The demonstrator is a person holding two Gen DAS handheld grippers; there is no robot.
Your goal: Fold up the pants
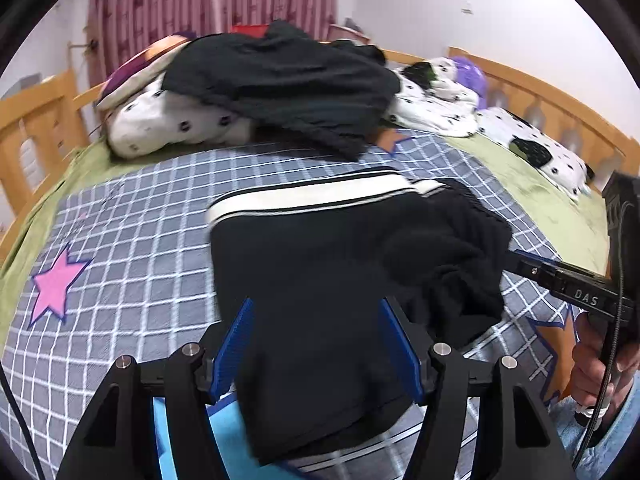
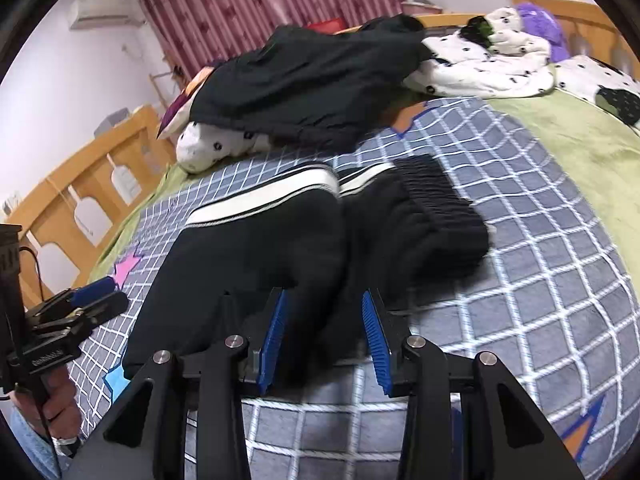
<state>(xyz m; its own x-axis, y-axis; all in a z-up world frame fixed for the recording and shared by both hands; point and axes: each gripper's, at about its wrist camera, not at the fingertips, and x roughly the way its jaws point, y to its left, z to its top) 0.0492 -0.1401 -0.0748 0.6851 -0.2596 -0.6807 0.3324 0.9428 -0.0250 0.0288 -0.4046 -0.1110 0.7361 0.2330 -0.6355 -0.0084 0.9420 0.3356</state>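
Black pants with a white side stripe [image 1: 320, 264] lie folded on the checked blanket, with the elastic waistband bunched at the right [image 2: 432, 196]. My left gripper [image 1: 316, 308] is open, its blue pads over the near edge of the pants, holding nothing. My right gripper [image 2: 325, 298] is open too, its pads above the near fold of the pants [image 2: 256, 256]. The right gripper also shows in the left wrist view [image 1: 520, 262], its fingers next to the bunched waistband. The left gripper shows at the left edge of the right wrist view [image 2: 100, 296].
A grey checked blanket [image 1: 132, 248] with pink and orange stars covers a green sheet [image 2: 580, 152]. A heap of dark clothes [image 1: 280, 80] lies on spotted white pillows [image 1: 160, 124] at the back. Wooden bed rails [image 2: 80, 184] run along both sides.
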